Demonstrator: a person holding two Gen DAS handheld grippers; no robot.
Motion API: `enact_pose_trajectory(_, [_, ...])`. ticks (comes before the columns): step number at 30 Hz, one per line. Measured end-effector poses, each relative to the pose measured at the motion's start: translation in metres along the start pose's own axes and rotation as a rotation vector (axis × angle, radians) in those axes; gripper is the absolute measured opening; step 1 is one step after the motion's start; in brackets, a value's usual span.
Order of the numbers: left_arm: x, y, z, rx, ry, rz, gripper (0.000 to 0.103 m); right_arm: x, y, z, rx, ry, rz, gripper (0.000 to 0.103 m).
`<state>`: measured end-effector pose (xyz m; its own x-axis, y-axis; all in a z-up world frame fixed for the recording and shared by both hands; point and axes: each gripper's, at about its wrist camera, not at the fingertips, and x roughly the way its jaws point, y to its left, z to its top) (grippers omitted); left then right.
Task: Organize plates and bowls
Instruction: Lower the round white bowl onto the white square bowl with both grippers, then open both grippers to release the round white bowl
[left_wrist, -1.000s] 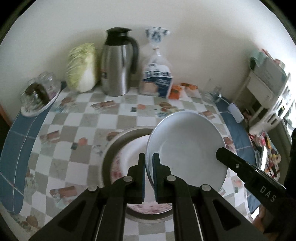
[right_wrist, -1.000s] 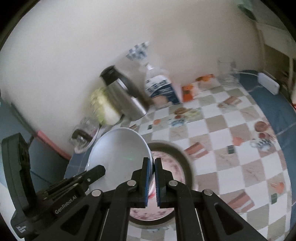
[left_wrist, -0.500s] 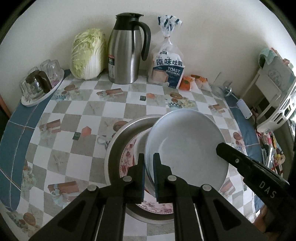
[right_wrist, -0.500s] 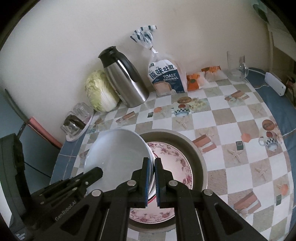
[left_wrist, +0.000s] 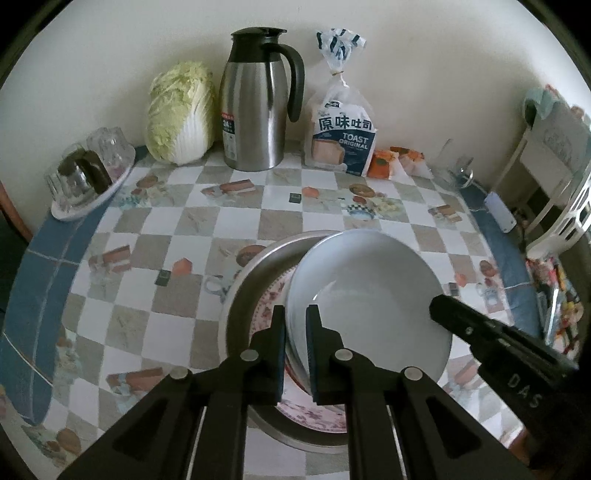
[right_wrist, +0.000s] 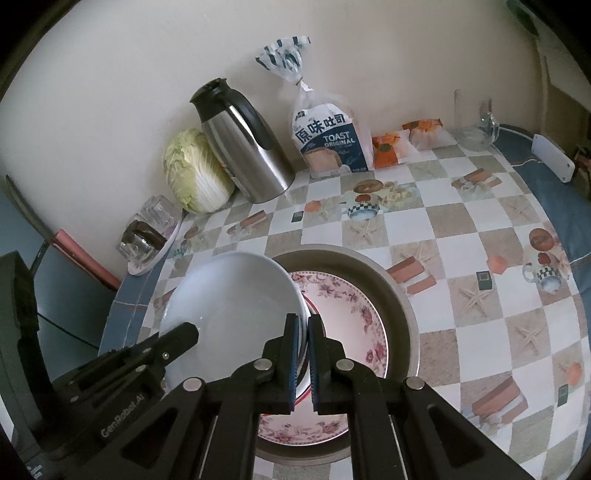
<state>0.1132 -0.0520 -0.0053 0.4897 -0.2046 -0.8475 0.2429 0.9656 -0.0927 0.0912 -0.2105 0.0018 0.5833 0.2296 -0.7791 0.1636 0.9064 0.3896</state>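
Both grippers pinch white bowl rims over floral plate in metal basin.
Left gripper (left_wrist: 295, 332) and right gripper (right_wrist: 302, 339) clamp opposite rims of the stacked white bowls (left_wrist: 369, 295); lower level onto the floral plate (right_wrist: 351, 314), centred in the metal basin (right_wrist: 402, 306).

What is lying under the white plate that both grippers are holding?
Under the white plate lies a floral plate inside a metal basin. The plate hides part of the floral plate.

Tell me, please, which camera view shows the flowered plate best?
The right wrist view: the flowered plate lies broadly exposed in the metal basin. In the left wrist view, the white bowl hides all but slivers of it.
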Motion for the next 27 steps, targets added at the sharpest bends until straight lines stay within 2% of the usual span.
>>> enact_pose_trajectory(5, [0.001, -0.001, 0.0, 0.008, -0.002, -0.005, 0.009, -0.002, 0.0, 0.0, -0.002, -0.009, -0.006, 0.006])
enact_pose_trajectory(9, [0.0, 0.001, 0.0, 0.001, 0.0, -0.032, 0.016, -0.004, -0.002, 0.001, 0.003, -0.016, -0.004, 0.006])
enact_pose_trajectory(14, [-0.007, -0.002, -0.001, -0.001, -0.02, -0.079, 0.041, -0.008, -0.003, 0.003, 0.002, -0.024, -0.001, 0.009])
enact_pose_trajectory(18, [-0.014, 0.002, -0.002, -0.022, -0.046, -0.088, 0.051, -0.012, -0.003, 0.003, -0.013, -0.036, -0.006, 0.009])
enact_pose_trajectory(20, [-0.019, 0.009, -0.004, -0.053, -0.07, -0.098, 0.064, -0.013, -0.003, 0.002, -0.019, -0.039, -0.012, 0.009])
enact_pose_trajectory(23, [-0.024, 0.019, -0.007, -0.102, -0.09, -0.109, 0.069, -0.015, -0.003, 0.001, -0.026, -0.042, -0.023, 0.009])
enact_pose_trajectory(26, [-0.026, 0.029, -0.009, -0.135, -0.106, -0.074, 0.08, -0.016, -0.004, -0.001, -0.026, -0.045, -0.036, 0.012])
enact_pose_trajectory(27, [-0.027, 0.031, -0.01, -0.14, -0.111, -0.061, 0.08, -0.016, -0.005, -0.002, -0.024, -0.046, -0.038, 0.013])
